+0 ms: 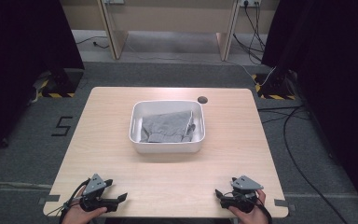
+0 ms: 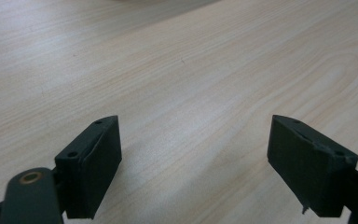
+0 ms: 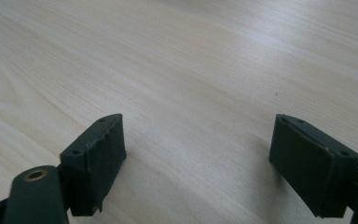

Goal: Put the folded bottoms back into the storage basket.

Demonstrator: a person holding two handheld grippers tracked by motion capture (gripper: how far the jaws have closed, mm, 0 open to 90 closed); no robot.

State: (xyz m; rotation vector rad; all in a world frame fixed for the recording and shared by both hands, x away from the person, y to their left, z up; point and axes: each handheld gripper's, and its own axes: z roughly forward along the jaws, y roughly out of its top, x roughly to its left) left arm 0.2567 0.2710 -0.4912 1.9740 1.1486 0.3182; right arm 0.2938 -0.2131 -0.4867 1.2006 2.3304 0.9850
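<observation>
While both the left gripper (image 1: 121, 198) and the right gripper (image 1: 220, 195) rest at the near table (image 1: 233, 140) edge with jaws apart and empty, the grey cloth (image 1: 168, 126) lies crumpled in the white tub (image 1: 168, 147), so the next move probably calls for reaching forward into it.

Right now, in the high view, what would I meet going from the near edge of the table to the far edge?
The two black handheld grippers, left gripper and right gripper → white plastic tub holding folded grey cloth → small dark round hole in the light wooden table.

Grey carpet floor (image 1: 23, 154), black curtains (image 1: 23, 37)
</observation>
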